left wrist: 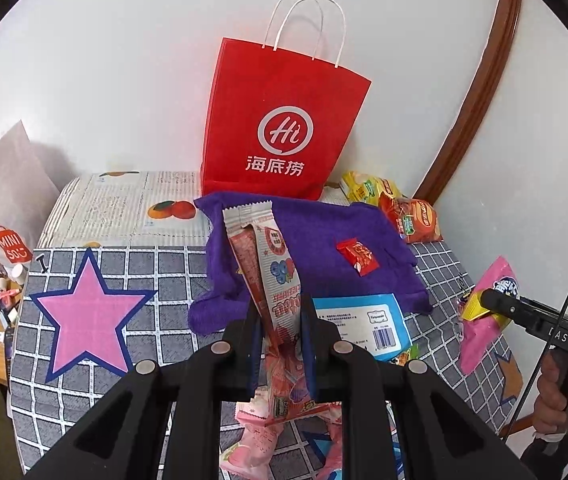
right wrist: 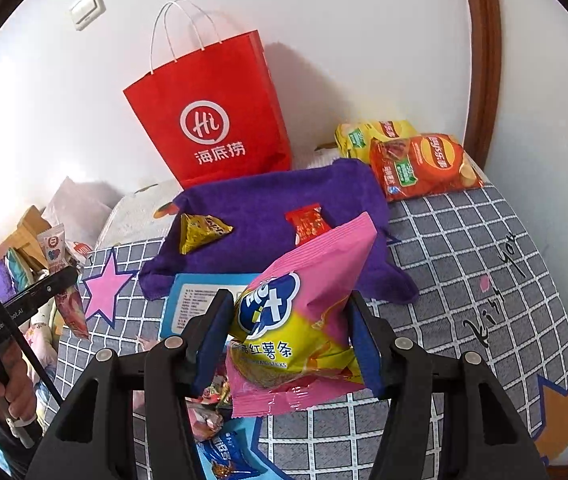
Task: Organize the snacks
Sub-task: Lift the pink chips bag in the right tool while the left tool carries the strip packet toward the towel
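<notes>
while both packets hang clear of the bed, we note handling. left claw is clamped tight on a long slim snack sachet, gripped low on its length, so most of the sachet stands up above the jaws and leans toward the purple cloth. we judge it light, thin and floppy; the crimped film looks slick, and a hold nearer mid-length would reduce sway. right claw is closed around a pink sweet-potato-stick bag, jaws part-way apart because the bag is puffed; pads press on its two sides at the yellow lower half. we judge it light, air-filled and crushable, contents brittle, so a gentle squeeze on the sides or a pinch on the sealed end seems safer. red paper bag stands upright against the wall behind the cloth, mouth upward, a likely destination. a small red packet lies on the cloth, two crisp bags beside it.
</notes>
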Available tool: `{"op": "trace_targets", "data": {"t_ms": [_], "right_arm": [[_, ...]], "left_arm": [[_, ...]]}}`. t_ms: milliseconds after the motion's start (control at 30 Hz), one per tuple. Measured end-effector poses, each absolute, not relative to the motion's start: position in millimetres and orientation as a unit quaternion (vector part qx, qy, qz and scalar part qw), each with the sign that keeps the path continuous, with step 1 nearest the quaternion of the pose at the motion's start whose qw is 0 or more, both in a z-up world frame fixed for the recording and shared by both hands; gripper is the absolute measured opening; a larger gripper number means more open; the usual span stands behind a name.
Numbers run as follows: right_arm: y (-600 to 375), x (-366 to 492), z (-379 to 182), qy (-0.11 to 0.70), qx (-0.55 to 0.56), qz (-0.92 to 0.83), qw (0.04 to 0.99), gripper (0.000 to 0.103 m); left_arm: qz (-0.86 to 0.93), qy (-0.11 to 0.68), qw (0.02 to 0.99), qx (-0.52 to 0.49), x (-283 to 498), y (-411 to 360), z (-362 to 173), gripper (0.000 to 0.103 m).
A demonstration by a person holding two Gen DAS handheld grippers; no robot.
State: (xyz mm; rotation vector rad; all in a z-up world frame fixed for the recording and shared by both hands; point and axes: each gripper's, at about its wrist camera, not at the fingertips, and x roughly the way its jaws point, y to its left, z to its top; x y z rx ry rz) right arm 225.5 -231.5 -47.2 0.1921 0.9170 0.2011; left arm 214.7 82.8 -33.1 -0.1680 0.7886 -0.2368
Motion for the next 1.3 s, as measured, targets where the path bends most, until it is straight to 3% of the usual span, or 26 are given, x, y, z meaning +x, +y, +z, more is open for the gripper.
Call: {"op": "trace_targets", "data": {"t_ms": [1300], "right_arm": [[-219.1, 381.0, -78.4, 0.433, 0.075, 0.093, 0.893, 0.056]], "left_arm": [[-0.106, 0.402, 0.907, -0.062, 361.0, 64.6, -80.7, 0.016]]}}
